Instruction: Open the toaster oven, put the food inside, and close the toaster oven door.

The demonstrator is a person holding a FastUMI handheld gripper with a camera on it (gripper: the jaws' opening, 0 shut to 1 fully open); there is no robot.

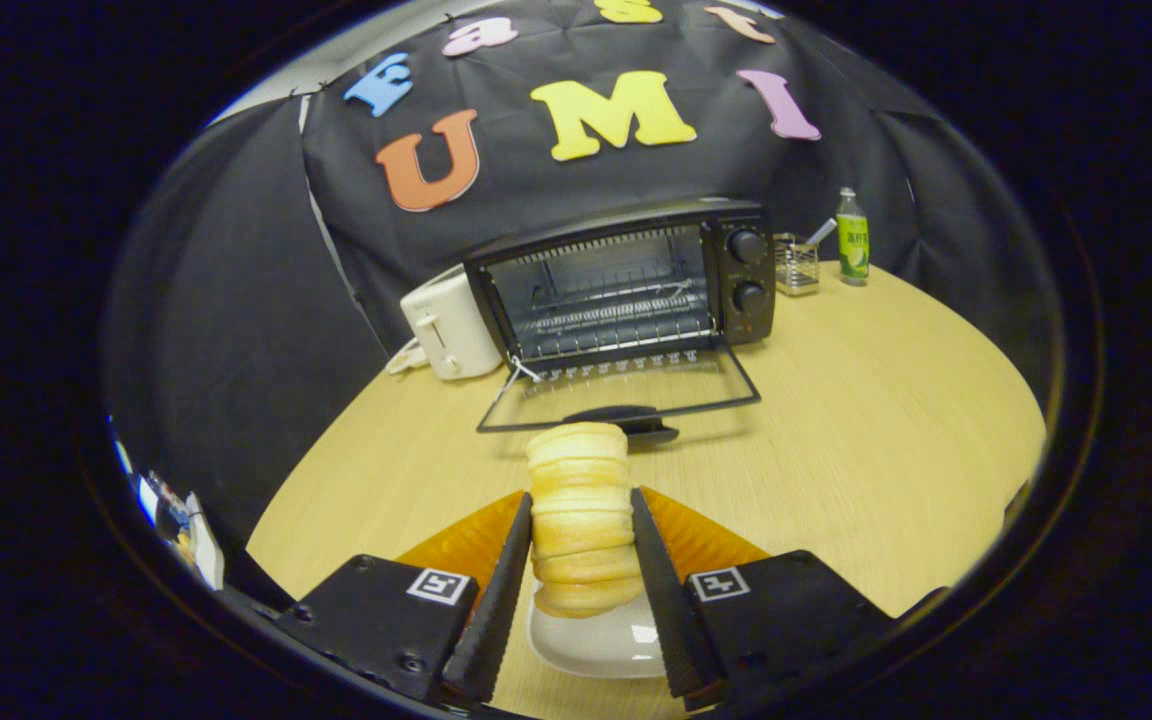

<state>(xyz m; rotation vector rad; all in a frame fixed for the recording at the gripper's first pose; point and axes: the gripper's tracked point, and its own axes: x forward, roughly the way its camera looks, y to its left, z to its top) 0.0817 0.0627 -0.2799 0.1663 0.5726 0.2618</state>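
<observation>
Two fingers of our gripper (582, 540) clamp the bread (581, 520), lifted above its plate (601, 645). With the toaster oven (626, 285) door (626, 395) already down, we next carry it onto the rack.

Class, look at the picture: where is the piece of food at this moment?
In the gripper view, the ridged pastry sits clamped between the gripper fingers, above the white dish, just short of the open toaster oven door.

Wood table (876, 420) w/ toaster oven (626, 285), toaster (448, 325), plate (601, 645), bottle (852, 237)
</observation>
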